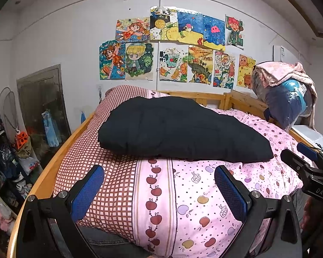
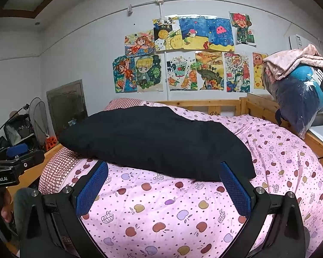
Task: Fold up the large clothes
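Observation:
A large black padded garment (image 1: 178, 129) lies folded in a thick bundle on the pink apple-print bedspread (image 1: 204, 204). In the right wrist view the black garment (image 2: 157, 144) lies just beyond the fingertips. My left gripper (image 1: 159, 169) hovers open in front of the garment's near edge, nothing between its blue pads (image 1: 87, 191). My right gripper (image 2: 163, 167) is open too, its tips close to the garment's near edge, empty. Each gripper shows at the edge of the other's view: the right gripper (image 1: 305, 161) and the left gripper (image 2: 15, 159).
A wooden bed frame (image 1: 51, 159) surrounds the bedspread. A bagged blue bundle with pink cloth on top (image 1: 288, 94) sits at the far right corner. Shelves with clutter (image 1: 4, 167) stand left of the bed. Drawings cover the wall (image 1: 172, 49). A hand (image 2: 6, 210) holds the left gripper.

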Motion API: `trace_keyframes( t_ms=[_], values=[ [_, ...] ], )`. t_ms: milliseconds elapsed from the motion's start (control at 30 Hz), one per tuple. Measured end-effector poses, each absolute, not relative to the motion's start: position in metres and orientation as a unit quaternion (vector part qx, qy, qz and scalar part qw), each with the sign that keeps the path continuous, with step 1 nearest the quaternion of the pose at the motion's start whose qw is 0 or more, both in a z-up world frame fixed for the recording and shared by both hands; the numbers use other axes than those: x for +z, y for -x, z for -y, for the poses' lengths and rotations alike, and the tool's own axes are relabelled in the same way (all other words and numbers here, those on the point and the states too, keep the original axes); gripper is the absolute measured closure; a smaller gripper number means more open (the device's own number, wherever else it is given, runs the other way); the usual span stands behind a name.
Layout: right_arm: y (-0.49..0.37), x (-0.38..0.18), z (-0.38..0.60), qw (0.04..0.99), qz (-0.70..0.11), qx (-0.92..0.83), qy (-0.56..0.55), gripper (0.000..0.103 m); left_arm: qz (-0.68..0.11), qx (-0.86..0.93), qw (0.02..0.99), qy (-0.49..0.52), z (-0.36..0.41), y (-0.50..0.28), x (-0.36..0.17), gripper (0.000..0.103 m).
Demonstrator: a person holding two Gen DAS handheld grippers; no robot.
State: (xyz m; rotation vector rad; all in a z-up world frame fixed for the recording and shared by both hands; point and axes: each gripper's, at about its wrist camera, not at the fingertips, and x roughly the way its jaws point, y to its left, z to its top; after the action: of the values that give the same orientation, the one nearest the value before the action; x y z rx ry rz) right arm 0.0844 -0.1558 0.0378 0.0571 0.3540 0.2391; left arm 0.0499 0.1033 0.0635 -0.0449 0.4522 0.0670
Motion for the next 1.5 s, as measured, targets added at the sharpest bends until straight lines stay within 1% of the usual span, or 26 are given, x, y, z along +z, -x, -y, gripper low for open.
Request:
trace_keyframes(
  t_ms=[1500],
  values=[
    [-0.0831, 0.0387, 0.1609, 0.977, -0.173, 0.12, -0.029, 0.002, -0.222, 0.034, 0.974, 0.018, -0.1017, -0.049, 0.0627, 0.0]
  ],
)
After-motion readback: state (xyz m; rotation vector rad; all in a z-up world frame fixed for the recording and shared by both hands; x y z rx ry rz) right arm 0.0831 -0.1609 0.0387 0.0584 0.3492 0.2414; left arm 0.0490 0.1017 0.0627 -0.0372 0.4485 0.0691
